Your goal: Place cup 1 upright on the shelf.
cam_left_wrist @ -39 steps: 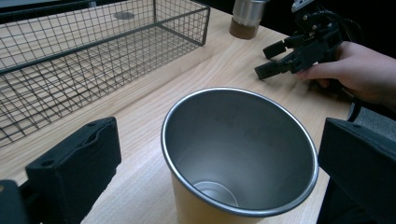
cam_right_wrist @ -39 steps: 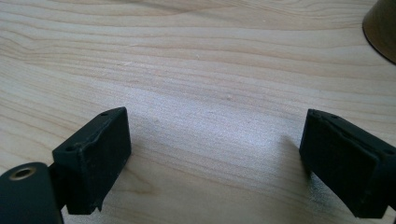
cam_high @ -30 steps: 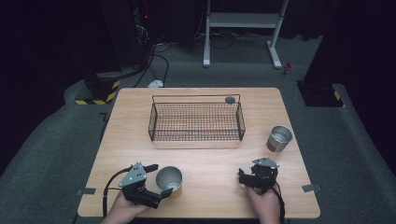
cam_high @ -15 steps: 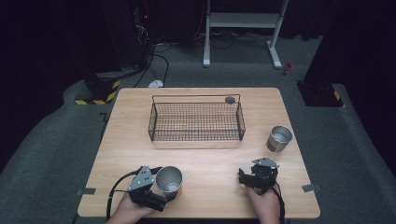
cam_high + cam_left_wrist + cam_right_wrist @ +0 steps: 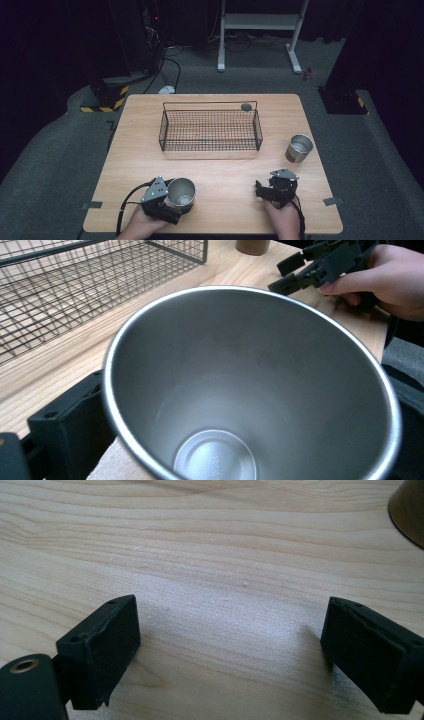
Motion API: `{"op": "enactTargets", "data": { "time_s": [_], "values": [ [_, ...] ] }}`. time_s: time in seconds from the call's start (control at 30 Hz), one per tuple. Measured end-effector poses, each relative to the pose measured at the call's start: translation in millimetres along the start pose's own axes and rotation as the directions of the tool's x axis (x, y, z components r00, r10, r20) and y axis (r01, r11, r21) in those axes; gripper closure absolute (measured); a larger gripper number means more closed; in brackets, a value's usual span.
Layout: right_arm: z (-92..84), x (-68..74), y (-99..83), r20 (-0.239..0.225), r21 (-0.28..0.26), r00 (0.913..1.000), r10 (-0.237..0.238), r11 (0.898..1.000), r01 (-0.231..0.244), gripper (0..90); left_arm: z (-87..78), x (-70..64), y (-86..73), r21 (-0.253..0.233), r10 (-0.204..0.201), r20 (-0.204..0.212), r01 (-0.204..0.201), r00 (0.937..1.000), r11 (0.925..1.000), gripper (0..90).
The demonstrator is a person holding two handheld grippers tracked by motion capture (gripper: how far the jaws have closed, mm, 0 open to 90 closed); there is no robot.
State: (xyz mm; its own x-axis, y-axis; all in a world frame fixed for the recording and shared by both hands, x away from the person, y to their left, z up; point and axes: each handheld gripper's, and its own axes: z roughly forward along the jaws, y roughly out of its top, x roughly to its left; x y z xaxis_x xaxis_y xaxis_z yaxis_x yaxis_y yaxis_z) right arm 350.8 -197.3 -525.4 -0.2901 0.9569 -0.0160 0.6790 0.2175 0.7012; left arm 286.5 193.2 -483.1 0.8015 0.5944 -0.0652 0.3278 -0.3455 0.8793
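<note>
A steel cup [image 5: 182, 191] stands near the table's front left. My left gripper [image 5: 176, 202] is shut on it, with one black jaw against each side of the wall. In the left gripper view I look down into the empty cup [image 5: 250, 390], held in my left gripper [image 5: 240, 405]. My right gripper [image 5: 261, 191] rests at the front right, open, with bare wood between its fingers; in its own view my right gripper [image 5: 230, 645] has nothing in it. A second steel cup [image 5: 299, 148] stands upright at the right, beyond the right gripper.
A black wire basket [image 5: 210, 131] sits empty across the middle of the table. A small dark round object [image 5: 246, 106] lies just behind its far right corner. The other hand and gripper [image 5: 320, 267] are close on the cup's far side. Table edges are near both hands.
My left gripper has slid right up to the cup and its jaws now clasp it. The cup stays in place. The right gripper has not moved.
</note>
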Motion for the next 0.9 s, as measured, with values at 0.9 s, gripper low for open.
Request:
{"op": "enactTargets", "data": {
  "time_s": [0.9],
  "values": [
    [0.1, 0.0, 0.0, 0.001, -0.001, 1.0, 0.0, 1.0, 0.0, 8.9, -2.3, 4.2, 1.7, -0.044, -0.003, -0.037, 0.002, 0.9993, 0.999, 11.2]
  ]
}}
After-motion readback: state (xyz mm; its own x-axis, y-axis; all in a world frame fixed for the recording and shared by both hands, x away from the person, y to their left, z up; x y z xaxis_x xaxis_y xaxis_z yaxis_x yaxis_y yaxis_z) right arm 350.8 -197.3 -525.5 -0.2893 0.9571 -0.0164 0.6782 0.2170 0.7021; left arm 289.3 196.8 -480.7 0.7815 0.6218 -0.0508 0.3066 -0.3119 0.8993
